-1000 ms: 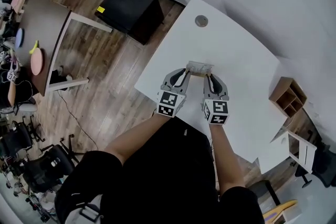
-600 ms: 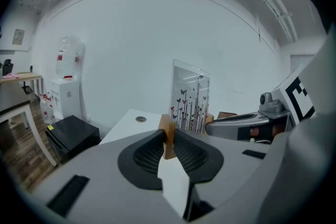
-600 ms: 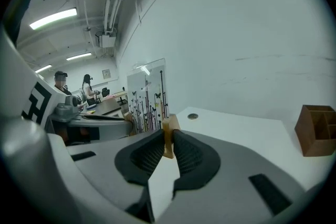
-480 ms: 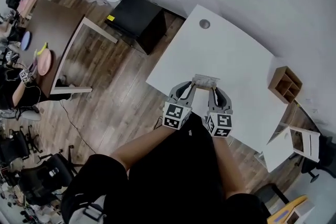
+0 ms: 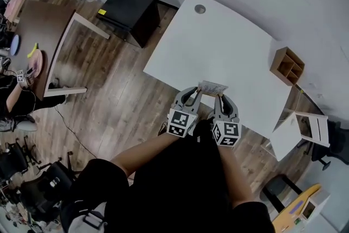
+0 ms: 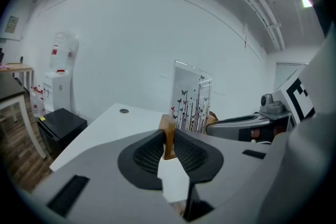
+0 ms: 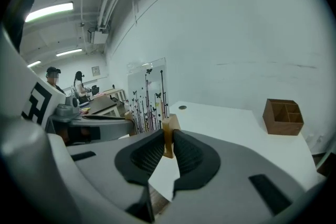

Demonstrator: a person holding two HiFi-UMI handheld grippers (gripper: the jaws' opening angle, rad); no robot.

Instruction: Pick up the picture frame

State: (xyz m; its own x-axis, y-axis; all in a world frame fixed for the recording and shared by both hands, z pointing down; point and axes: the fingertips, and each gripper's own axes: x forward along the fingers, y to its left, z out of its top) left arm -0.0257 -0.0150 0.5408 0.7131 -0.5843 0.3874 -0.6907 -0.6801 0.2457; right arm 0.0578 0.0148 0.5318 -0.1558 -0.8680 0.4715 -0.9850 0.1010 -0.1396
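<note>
Closest to the person, the left gripper [image 5: 192, 93] and the right gripper [image 5: 222, 99] are each clamped on a wooden foot [image 6: 168, 132] at one end of the picture frame [image 5: 212, 87]. This two-sided hold likely keeps the clear, butterfly-printed panel upright and spares it from being squeezed. The frame hangs between them over the near edge of the white counter [image 5: 218, 46], apparently lifted clear of it. Farther off are a wooden box [image 5: 287, 65] on the counter, a round cap [image 5: 200, 9] at its far end, and a black cabinet [image 5: 128, 8] on the floor beside it.

No readable text, label, brand or number in any view.
</note>
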